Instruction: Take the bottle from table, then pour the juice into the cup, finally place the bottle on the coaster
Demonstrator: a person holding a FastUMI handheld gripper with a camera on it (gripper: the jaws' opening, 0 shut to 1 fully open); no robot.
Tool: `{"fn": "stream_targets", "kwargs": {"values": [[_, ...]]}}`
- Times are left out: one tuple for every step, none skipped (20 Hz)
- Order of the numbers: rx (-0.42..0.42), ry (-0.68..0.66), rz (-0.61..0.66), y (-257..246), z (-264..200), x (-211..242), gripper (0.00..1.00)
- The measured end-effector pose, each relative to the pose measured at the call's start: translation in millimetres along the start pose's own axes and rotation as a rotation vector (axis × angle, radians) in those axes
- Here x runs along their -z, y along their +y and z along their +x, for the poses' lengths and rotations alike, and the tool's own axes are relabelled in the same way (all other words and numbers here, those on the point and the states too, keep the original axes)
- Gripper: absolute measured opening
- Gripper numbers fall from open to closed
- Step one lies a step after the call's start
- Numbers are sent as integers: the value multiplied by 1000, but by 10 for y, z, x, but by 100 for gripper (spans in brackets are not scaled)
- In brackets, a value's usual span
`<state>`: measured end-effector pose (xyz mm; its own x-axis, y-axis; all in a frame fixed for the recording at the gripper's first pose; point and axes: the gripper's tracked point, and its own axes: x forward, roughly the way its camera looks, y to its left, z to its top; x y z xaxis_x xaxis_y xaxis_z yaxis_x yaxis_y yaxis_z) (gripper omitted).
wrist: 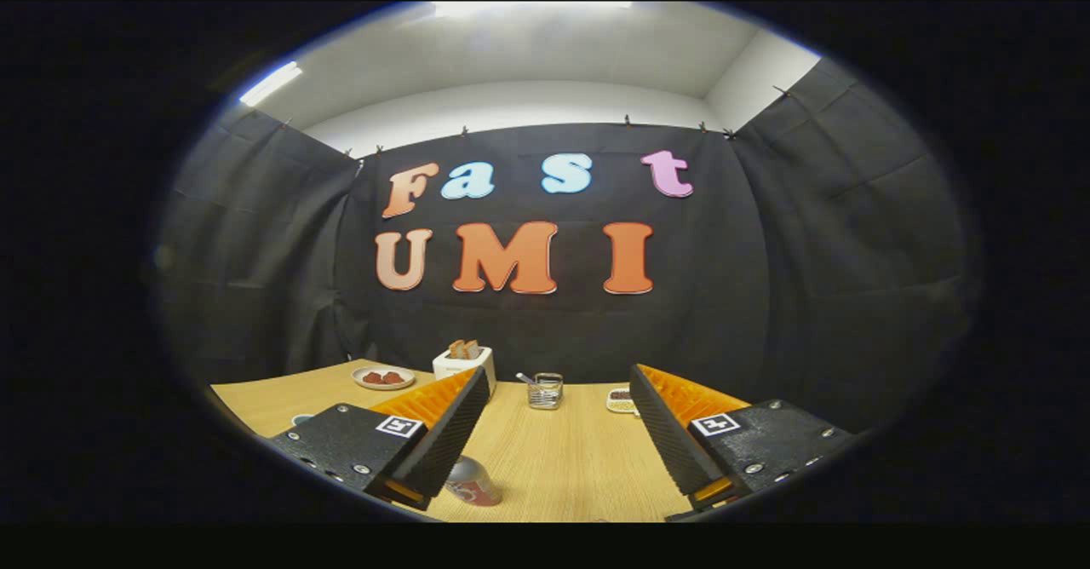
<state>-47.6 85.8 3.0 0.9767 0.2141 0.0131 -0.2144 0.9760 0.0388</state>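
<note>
My gripper [559, 375] is open and held above the wooden table [570, 467], with nothing between its fingers. A silver bottle with a red label [473, 482] sits low on the table beside the inner side of the left finger [443, 433], which partly covers it. Beyond the fingers, near the table's far edge, stands a clear glass cup [545, 391] with a spoon-like stick in it. To the right of the cup lies a small patterned coaster [620, 399], half hidden behind the right finger [673, 433].
A white toaster [464, 363] with toast slices stands at the far edge, left of the cup. A plate with red pieces [383, 376] lies further left. A small dark-rimmed thing [301, 420] peeks out left of the left finger. Black cloth walls the booth.
</note>
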Motion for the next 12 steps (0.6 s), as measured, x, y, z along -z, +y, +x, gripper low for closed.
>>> {"fn": "stream_targets", "kwargs": {"values": [[-20,4,-9,43,-15,72,99],[-40,10,-20,96,-43,157,99],[-58,14,-30,146,-72,225,99],[-73,17,-33,195,-90,287,99],[-94,22,-26,246,-118,354,98],[-118,29,-15,314,-153,417,99],[-136,39,-6,362,-172,493,98],[-149,53,-1,404,-196,563,99],[-159,67,3,432,-202,641,99],[-168,82,8,467,-208,716,99],[-178,98,12,506,-214,799,99],[-183,112,16,538,-218,872,99]]}}
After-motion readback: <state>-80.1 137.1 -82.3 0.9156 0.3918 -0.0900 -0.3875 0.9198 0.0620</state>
